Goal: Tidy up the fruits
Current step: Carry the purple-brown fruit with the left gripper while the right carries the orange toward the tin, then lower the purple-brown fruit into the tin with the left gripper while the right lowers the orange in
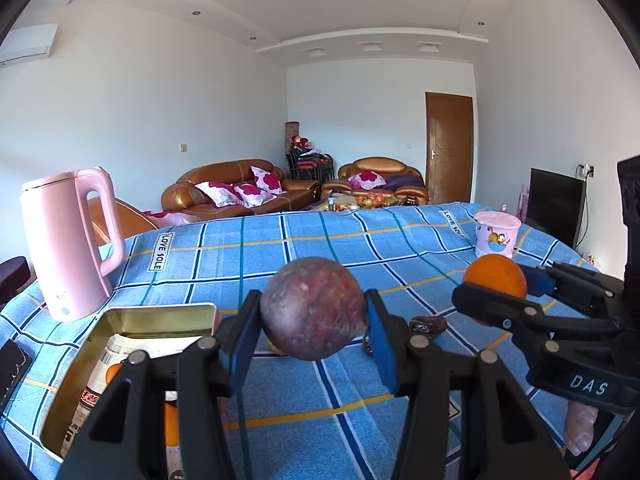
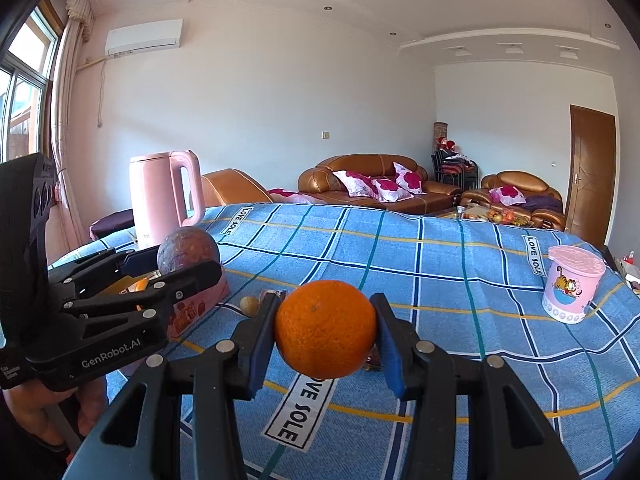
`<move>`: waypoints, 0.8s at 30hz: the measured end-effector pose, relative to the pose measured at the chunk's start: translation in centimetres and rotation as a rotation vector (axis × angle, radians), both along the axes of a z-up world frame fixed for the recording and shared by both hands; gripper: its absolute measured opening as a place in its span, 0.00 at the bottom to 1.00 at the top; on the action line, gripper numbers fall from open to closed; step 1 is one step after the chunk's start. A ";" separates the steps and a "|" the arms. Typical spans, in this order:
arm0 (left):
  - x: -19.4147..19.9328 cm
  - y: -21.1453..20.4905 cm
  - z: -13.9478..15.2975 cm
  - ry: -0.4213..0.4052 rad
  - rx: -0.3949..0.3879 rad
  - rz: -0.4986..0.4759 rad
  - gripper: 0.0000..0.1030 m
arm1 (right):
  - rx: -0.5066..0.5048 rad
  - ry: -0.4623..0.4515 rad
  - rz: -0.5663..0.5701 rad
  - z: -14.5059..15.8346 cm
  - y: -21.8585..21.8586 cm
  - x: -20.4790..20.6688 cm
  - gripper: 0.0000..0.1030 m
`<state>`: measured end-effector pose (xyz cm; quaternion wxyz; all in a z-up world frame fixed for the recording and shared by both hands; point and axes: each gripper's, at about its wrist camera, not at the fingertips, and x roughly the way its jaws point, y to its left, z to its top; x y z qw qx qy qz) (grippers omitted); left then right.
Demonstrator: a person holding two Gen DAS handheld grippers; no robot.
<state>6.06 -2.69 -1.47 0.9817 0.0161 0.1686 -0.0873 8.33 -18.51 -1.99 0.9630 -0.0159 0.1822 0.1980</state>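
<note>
In the open tin (image 1: 120, 344) lie packets (image 1: 106, 364) and something orange (image 1: 113, 372).

The open tin (image 1: 132, 344) is half hidden behind the left tool (image 1: 312, 330), its contents unreadable.

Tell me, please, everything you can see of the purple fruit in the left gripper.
The purple fruit is round, with dull, mottled purple-brown skin and a small nub at one side. It is whole and held clear above the blue checked cloth, pinched between the blue pads of the left gripper. Nothing else touches it.
</note>
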 end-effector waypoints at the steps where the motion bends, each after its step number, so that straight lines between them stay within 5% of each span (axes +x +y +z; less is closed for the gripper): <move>1: -0.1 0.1 0.1 0.000 -0.001 0.003 0.51 | 0.004 0.002 0.009 0.2 0.3 0.0 0.47; 24: -1.7 8.9 0.5 0.029 -0.026 0.181 0.51 | 0.027 0.000 0.214 2.8 8.7 0.3 0.47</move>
